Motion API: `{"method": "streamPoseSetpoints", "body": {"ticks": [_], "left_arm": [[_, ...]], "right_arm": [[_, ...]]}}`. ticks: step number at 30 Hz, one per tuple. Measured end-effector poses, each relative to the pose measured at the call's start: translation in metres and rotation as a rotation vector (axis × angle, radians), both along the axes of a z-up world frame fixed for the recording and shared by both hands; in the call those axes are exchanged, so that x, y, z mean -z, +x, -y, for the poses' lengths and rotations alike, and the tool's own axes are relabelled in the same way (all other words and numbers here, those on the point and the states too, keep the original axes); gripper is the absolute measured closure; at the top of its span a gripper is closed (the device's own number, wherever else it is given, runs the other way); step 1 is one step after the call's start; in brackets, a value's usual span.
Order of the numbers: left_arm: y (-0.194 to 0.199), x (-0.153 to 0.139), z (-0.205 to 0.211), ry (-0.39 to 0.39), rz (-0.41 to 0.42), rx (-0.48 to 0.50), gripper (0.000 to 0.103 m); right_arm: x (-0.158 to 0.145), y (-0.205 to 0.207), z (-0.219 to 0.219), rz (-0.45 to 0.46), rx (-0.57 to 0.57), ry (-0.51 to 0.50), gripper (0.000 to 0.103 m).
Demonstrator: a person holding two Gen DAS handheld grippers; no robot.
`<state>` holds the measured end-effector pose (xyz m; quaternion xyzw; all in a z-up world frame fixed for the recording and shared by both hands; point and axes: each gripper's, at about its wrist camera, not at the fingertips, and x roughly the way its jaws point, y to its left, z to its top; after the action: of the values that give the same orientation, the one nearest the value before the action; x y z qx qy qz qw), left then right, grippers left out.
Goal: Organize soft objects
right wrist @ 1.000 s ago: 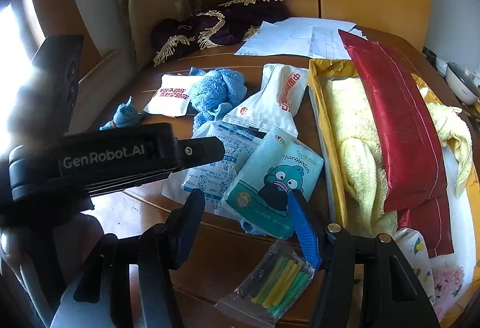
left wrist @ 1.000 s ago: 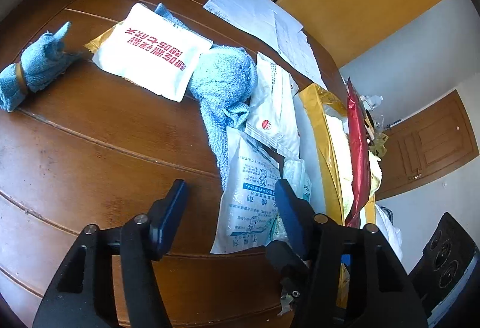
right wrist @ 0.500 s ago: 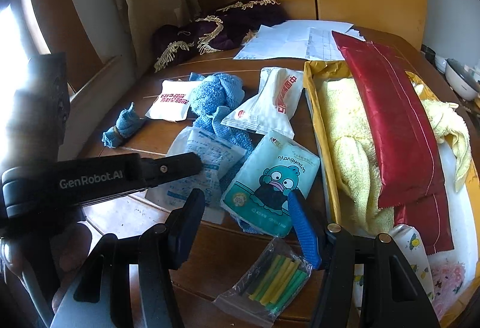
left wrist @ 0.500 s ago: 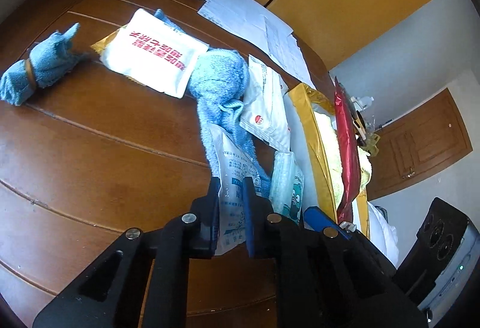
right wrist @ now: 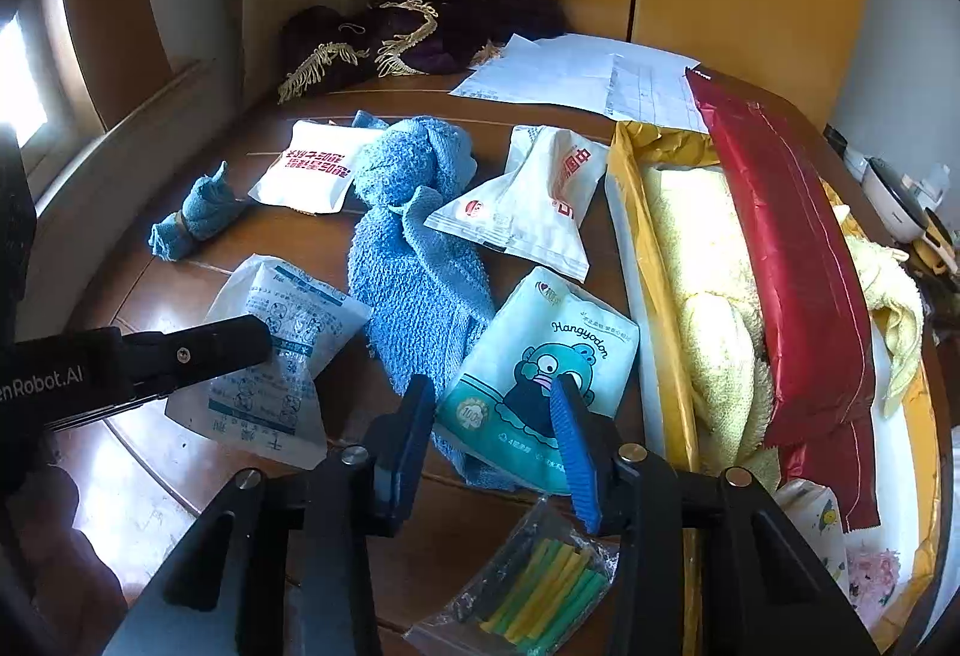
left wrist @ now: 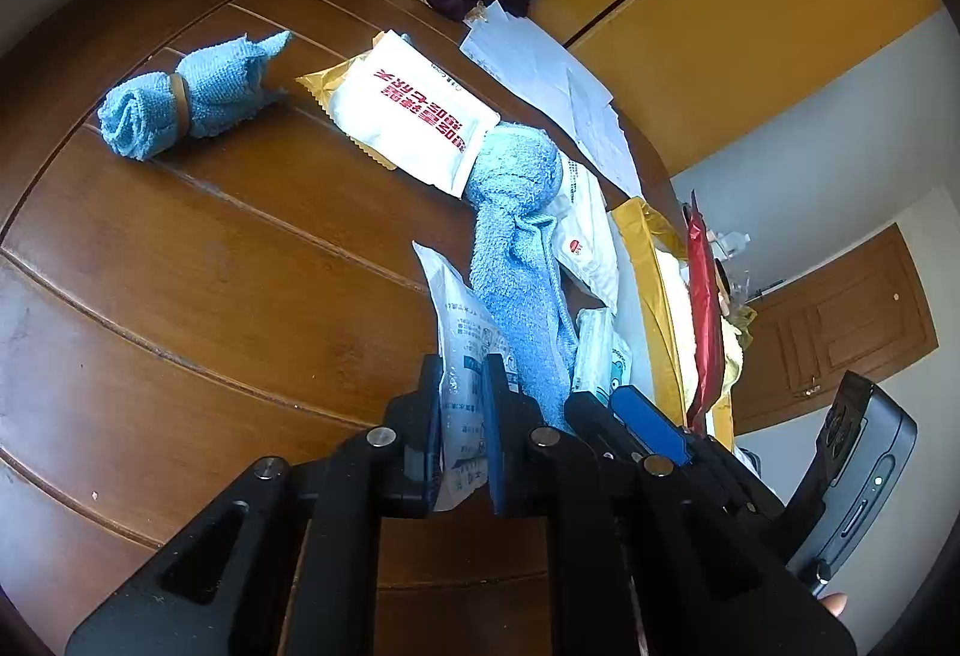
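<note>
Left gripper (left wrist: 459,440) pinched shut on the near edge of the white printed pouch (right wrist: 273,350), lifted off the wooden table (left wrist: 180,296) beside the blue towel (right wrist: 414,260); right gripper (right wrist: 495,434) spread wide, empty, over the cartoon pouch (right wrist: 540,374); likely light, floppy, slick film; best gripped deep on the seam.

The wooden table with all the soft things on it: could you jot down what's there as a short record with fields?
surface: wooden table
left gripper: jaws shut on the white packet with blue print
right gripper: jaws open, above the cartoon tissue pack
loose cloth: large blue towel, partly under the packs
rolled cloth: small blue towel, banded, apart from the rest
other packs: white pack with red print; bag of coloured sticks
right side: yellow towel in a box, red pouch on top
</note>
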<state>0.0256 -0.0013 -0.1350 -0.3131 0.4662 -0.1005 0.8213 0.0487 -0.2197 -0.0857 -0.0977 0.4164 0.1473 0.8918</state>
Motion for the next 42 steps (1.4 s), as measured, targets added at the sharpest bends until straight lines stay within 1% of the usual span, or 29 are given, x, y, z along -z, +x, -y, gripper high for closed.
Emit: {"method": "streamPoseSetpoints", "body": {"ticks": [1,2,3,5,7,12,20,28,32,42], "left_arm": [[-0.001,0.000,-0.001,0.000,-0.001,-0.002,0.093],[-0.001,0.000,-0.001,0.000,-0.002,-0.004,0.094],[-0.002,0.000,-0.001,0.000,-0.003,-0.006,0.094],[-0.004,0.000,-0.001,0.000,-0.004,-0.011,0.094],[-0.007,-0.002,-0.001,0.003,-0.002,-0.016,0.094],[-0.014,-0.009,0.002,0.011,0.006,-0.026,0.094],[-0.026,-0.026,0.013,0.025,0.044,-0.022,0.095],[-0.034,-0.047,0.028,0.005,0.088,0.006,0.096],[-0.039,-0.057,0.034,-0.001,0.110,0.020,0.096],[-0.041,-0.074,0.045,-0.013,0.149,0.049,0.096]], "right_arm": [[0.000,-0.001,0.000,0.000,-0.004,0.000,0.079],[-0.001,-0.002,0.000,-0.004,-0.012,0.007,0.085],[-0.001,-0.003,0.000,-0.008,-0.014,0.010,0.088],[-0.002,-0.005,0.000,0.006,-0.009,0.008,0.090],[-0.005,-0.007,0.004,0.008,-0.007,0.032,0.093],[-0.023,-0.020,0.019,0.048,-0.013,0.113,0.094],[-0.047,-0.044,0.041,0.093,-0.047,0.234,0.095],[-0.065,-0.061,0.067,0.138,-0.021,0.298,0.096],[-0.071,-0.064,0.080,0.151,-0.003,0.330,0.098],[-0.081,-0.070,0.100,0.176,0.022,0.375,0.099]]}}
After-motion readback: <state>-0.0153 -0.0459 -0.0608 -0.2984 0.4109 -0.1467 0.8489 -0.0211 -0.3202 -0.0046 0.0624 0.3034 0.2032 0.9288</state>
